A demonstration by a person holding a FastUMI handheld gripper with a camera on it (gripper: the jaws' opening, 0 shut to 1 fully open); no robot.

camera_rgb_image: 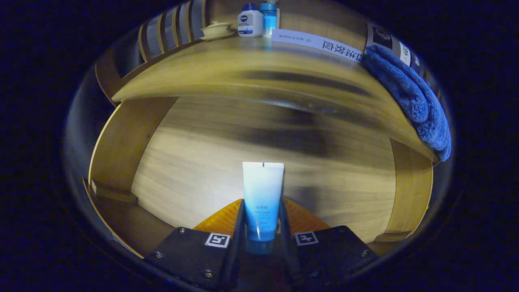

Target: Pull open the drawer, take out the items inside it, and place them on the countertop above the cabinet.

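Observation:
A white-to-blue squeeze tube [262, 198] stands up between my two fingers, cap end down, and my gripper [262, 227] is shut on its lower half. It hangs over the open wooden drawer [227, 162], whose pale bottom lies beneath and whose side walls curve up on either hand. The wooden countertop [243, 69] of the cabinet runs across beyond and above the drawer.
On the countertop stand a white bottle with a blue cap [250, 22] and a blue bottle [268, 18], with a small pale lidded dish [217, 29] to their left. A blue towel [409, 93] drapes over the counter's right end. A white paper strip [316, 42] lies near the bottles.

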